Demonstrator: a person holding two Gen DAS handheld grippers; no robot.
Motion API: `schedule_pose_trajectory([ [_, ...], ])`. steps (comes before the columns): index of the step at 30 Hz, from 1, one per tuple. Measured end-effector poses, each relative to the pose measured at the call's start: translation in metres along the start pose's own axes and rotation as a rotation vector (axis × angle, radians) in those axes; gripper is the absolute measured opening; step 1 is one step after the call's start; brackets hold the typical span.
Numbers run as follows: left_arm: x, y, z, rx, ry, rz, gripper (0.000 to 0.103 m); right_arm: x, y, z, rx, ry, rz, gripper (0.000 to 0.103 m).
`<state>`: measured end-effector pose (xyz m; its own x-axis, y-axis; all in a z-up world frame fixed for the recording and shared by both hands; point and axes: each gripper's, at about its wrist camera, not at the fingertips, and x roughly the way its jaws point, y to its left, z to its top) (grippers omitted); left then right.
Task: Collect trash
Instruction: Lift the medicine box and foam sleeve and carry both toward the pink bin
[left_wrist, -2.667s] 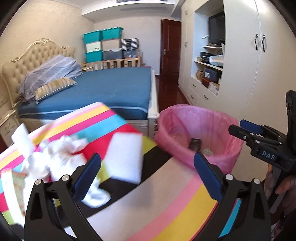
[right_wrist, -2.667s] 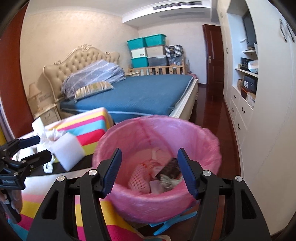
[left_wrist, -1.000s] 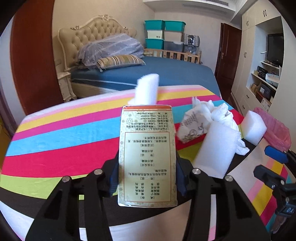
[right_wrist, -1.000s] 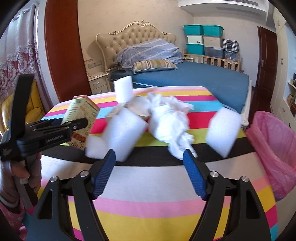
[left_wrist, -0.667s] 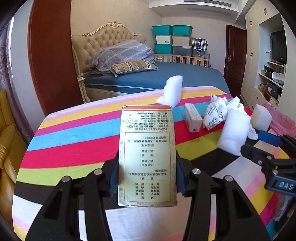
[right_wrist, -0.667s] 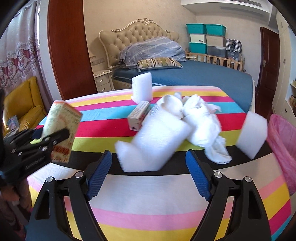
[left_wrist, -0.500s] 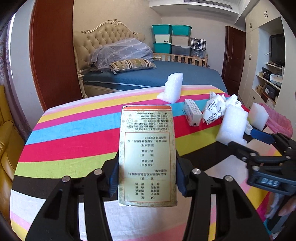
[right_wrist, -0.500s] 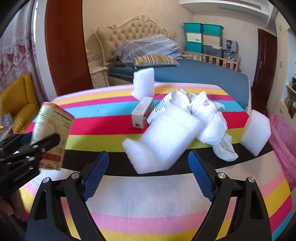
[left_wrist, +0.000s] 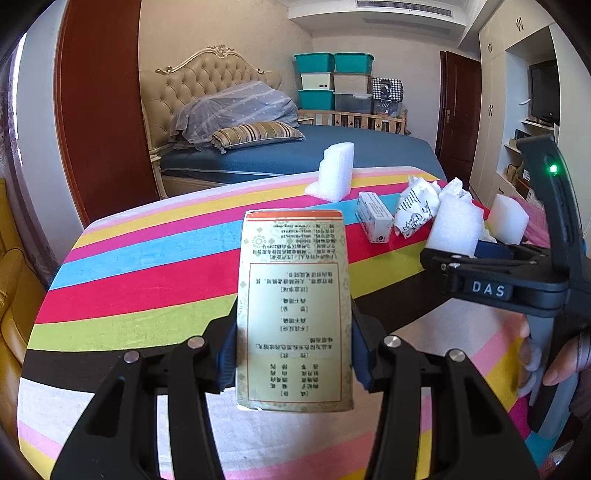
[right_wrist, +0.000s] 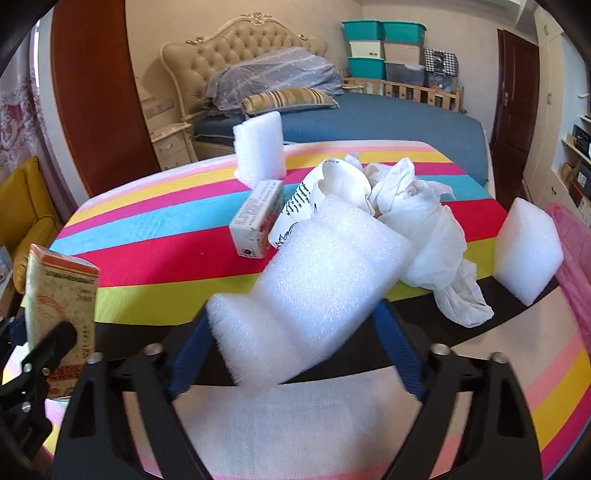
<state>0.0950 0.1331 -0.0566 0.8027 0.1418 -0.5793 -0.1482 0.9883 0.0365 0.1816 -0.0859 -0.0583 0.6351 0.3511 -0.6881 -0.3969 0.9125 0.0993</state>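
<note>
Behind the striped tablecloth (right_wrist: 155, 258) stands a blue-covered bed (right_wrist: 388, 114), and a pink-lined bin (right_wrist: 576, 258) sits at the table's right edge. Nearest, the right gripper (right_wrist: 295, 354) is closing around a long white foam piece (right_wrist: 314, 288), jaws wide. The left gripper (left_wrist: 293, 354) clamps an upright printed carton (left_wrist: 293, 310) above the table; foam blocks, crumpled paper (right_wrist: 417, 218) and a small box (right_wrist: 258, 218) lie beyond.

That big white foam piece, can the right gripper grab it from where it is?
Probably yes. The foam piece already lies between the closing right gripper jaws, nothing blocking; whether the pads touch it is unclear.
</note>
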Motion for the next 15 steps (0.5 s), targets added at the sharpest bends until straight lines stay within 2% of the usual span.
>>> schedule_pose_trajectory([
  [1, 0.001, 0.000, 0.000, -0.001, 0.004, -0.002, 0.048, -0.003, 0.001, -0.001, -0.011, -0.013, 0.003, 0.064],
  [2, 0.000, -0.001, -0.001, -0.002, 0.001, -0.003, 0.048, -0.009, 0.004, -0.003, -0.036, -0.033, -0.007, 0.063],
  [15, -0.006, -0.010, -0.002, 0.020, -0.028, 0.005, 0.048, -0.047, 0.002, -0.027, -0.090, -0.070, 0.066, 0.060],
])
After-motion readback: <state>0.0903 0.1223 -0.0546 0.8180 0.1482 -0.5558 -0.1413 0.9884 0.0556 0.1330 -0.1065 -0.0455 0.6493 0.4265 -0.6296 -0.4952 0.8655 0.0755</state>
